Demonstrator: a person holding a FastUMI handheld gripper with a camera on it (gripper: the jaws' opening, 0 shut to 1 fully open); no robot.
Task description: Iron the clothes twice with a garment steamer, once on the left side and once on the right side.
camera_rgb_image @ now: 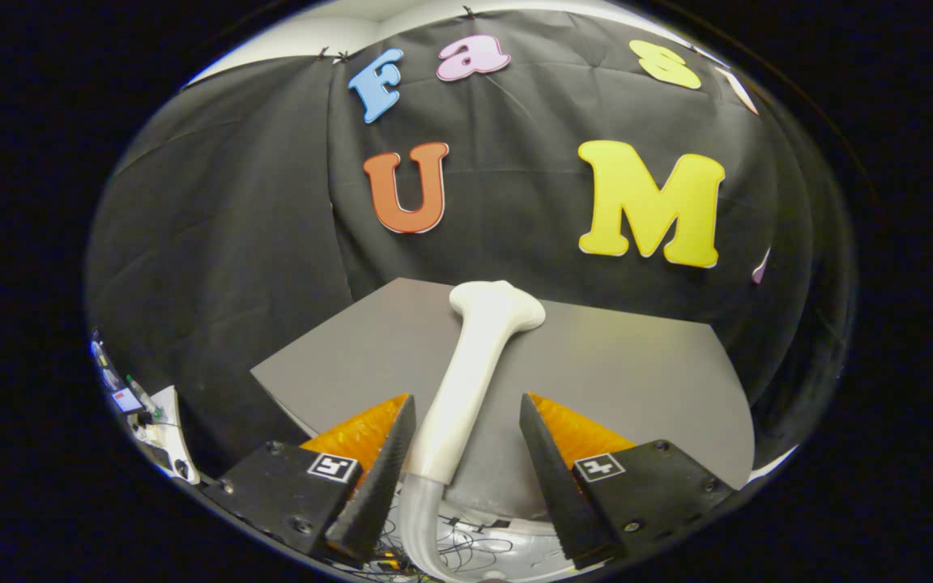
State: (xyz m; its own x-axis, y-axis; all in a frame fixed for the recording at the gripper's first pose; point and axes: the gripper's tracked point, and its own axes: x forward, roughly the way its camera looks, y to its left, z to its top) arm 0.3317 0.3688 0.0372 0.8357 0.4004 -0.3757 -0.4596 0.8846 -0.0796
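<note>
The gripper (466, 425) stands wide open around the steamer handle (466, 389), likely light, rigid, slippery; grip mid-shaft.

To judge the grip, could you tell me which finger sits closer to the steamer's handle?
The left finger, right beside the white steamer handle; the right finger stands apart.

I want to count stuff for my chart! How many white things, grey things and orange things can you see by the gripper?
White: 1, the steamer, lying between the open gripper fingers.
Grey: 1, the table.
Orange: 2, the finger pads.
Total: 4
</note>
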